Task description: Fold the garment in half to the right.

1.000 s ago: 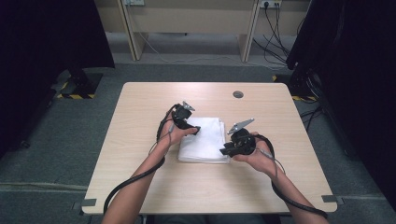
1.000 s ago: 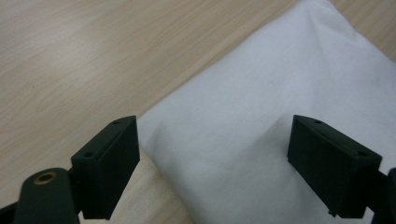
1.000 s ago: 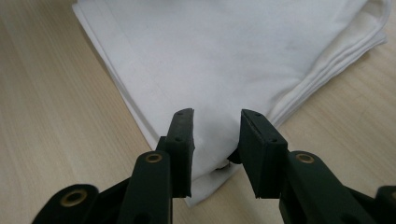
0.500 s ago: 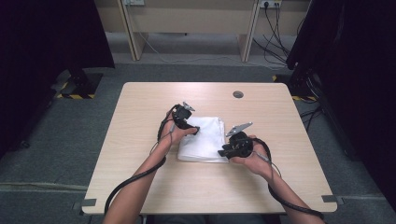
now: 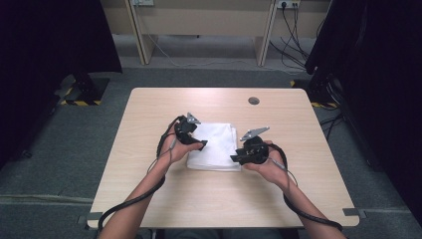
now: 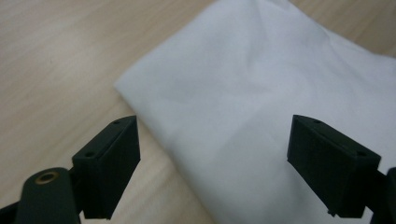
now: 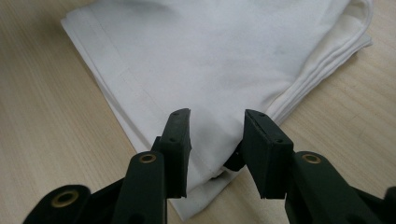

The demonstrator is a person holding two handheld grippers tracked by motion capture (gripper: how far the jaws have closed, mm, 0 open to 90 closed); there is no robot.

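Observation:
A folded white cloth [image 5: 216,144] lies in the middle of the wooden table [image 5: 149,114]. My left gripper [image 5: 199,142] hovers at the cloth's left edge. In the left gripper view the left gripper [image 6: 215,126] is wide open, its jaws astride the cloth [image 6: 243,70] edge with nothing pinched. My right gripper [image 5: 235,158] sits at the cloth's near right corner. In the right gripper view the right gripper [image 7: 217,115] has jaws a little apart over the layered corner of the cloth [image 7: 210,51]. They have just been opening slightly, and the pads do not press on the fabric.
A round cable hole [image 5: 254,100] sits near the table's far edge. Beyond the table stand pale desk legs [image 5: 142,45] and floor cables [image 5: 293,30], with dark curtains [image 5: 378,74] at both sides. Bare tabletop surrounds the cloth.
My left gripper has slid a little to the left and toward the person along the cloth's left edge. The right hand has stayed at the near right corner.

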